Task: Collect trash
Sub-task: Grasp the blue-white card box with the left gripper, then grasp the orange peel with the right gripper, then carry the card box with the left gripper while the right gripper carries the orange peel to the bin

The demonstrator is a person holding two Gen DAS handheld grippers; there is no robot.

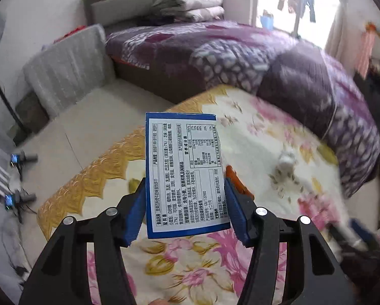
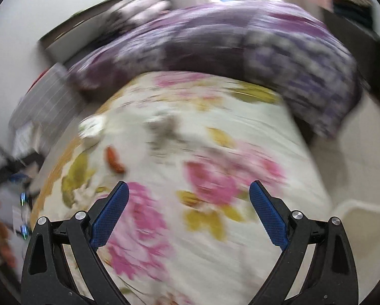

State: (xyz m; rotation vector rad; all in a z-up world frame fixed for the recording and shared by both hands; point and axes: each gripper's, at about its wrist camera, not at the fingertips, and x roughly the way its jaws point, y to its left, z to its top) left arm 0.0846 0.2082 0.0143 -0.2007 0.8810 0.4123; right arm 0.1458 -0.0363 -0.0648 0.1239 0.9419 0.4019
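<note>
Two grippers: one per view, listed from the left side of each frame to the right.
Floor [image 1: 70, 127]: pale tile, left part of the left wrist view, with small blue-lit devices and cables at the far left edge.
Left gripper [image 1: 186, 213]: low centre of its view, blue pads [image 1: 136, 213] clamped on both long edges of a box.
Box [image 1: 186, 175]: blue-bordered food carton, held upright above the quilt, white label of printed text facing the camera (print too small to read).
Floral quilt [image 1: 253, 152]: white with pink and yellow flowers and a gold scalloped border, filling the lower centre and right.
Orange wrapper [image 1: 237, 180]: on the quilt just right of the box, partly behind the right pad.
White crumpled piece [image 1: 286, 161]: on the quilt, further right, apart from the wrapper.
Purple duvet [image 1: 304, 81]: bunched across the upper right.
Right wrist view: heavily blurred.
Right gripper [image 2: 188, 213]: lower centre, fingers spread wide, nothing between them, above the quilt.
White bin [image 2: 365, 216]: only a rim, at the lower right edge.
</note>
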